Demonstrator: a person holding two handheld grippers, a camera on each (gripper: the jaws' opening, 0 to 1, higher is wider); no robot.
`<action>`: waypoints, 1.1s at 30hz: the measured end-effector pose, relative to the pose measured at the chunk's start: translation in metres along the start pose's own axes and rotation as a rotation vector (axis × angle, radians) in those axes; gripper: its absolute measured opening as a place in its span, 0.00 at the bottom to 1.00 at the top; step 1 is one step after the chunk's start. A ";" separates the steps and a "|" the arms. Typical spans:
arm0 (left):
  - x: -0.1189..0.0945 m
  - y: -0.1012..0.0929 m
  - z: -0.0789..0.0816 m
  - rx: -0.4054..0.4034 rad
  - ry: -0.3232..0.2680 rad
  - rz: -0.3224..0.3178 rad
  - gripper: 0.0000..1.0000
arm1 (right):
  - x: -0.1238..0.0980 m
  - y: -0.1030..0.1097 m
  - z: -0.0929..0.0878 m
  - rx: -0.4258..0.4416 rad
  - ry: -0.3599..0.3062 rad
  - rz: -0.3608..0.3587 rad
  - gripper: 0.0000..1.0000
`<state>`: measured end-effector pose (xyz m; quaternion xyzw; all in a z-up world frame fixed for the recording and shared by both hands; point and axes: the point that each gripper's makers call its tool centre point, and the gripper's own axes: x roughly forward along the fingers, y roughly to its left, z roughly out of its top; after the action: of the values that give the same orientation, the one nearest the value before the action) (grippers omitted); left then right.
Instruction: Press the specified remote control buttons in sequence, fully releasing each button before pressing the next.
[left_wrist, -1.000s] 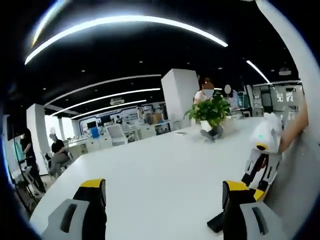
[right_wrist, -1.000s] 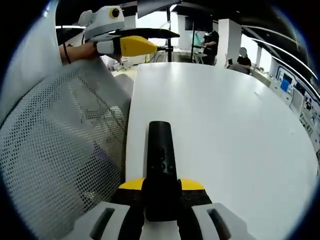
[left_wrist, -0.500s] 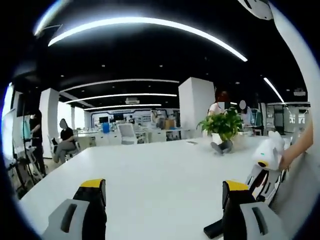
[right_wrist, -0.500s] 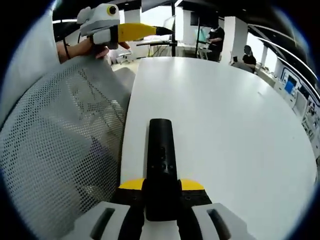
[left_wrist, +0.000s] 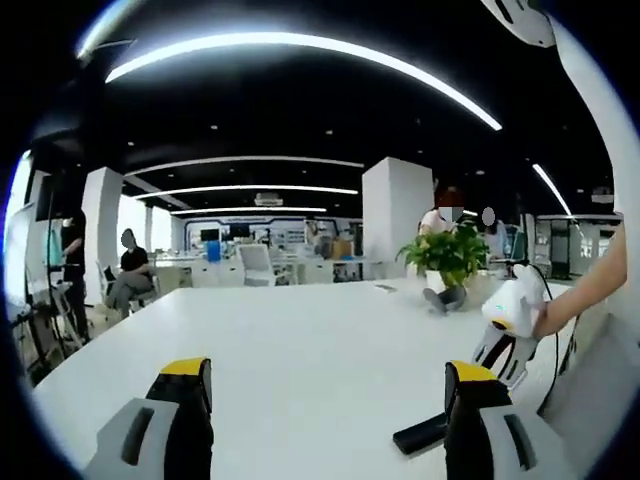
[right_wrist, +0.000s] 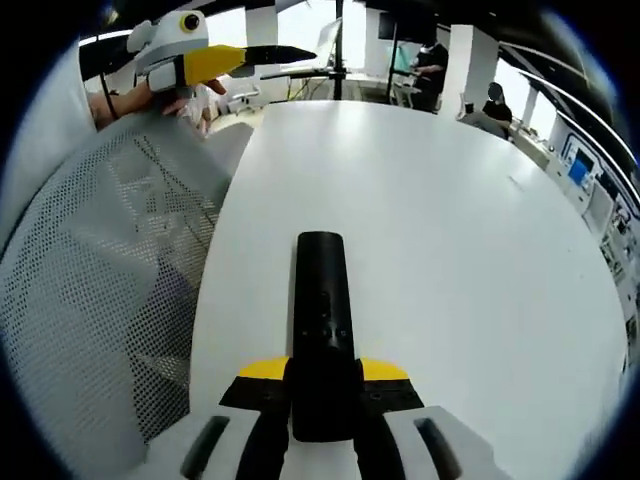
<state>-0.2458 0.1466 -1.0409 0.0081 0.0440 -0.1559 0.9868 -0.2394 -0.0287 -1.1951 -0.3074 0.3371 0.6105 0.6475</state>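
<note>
The remote control (right_wrist: 322, 345) is a slim black bar with rounded ends and small dark buttons along its top face. It sits clamped between the yellow-tipped jaws of the right hand-held gripper (right_wrist: 322, 385), its near end between the jaws and its long axis running straight ahead along them, out over the bench (right_wrist: 450, 230). In the left gripper view its far end (left_wrist: 420, 436) shows low beside the right jaw, just above the bench top.

The left hand-held gripper (left_wrist: 325, 385) has its jaws spread wide with nothing between them, level over the smooth, glossy white bench (left_wrist: 300, 340). From the right gripper view it (right_wrist: 285, 52) is held up in a hand (right_wrist: 185, 95) above a grey mesh chair back (right_wrist: 100, 290).

A leafy green potted plant (left_wrist: 445, 258) stands on the far side of the bench.
</note>
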 end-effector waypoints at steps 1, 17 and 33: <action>0.000 0.000 0.000 0.001 0.000 0.001 1.00 | 0.000 -0.001 0.000 -0.001 0.001 -0.001 0.21; -0.001 0.006 -0.003 0.010 0.012 0.028 0.96 | -0.002 -0.031 -0.003 -0.014 0.026 -0.003 0.21; 0.000 0.005 -0.009 0.023 0.049 0.023 0.94 | -0.001 -0.066 -0.002 0.033 0.019 -0.043 0.22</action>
<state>-0.2454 0.1514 -1.0499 0.0237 0.0663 -0.1446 0.9870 -0.1739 -0.0355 -1.1963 -0.3095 0.3466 0.5878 0.6622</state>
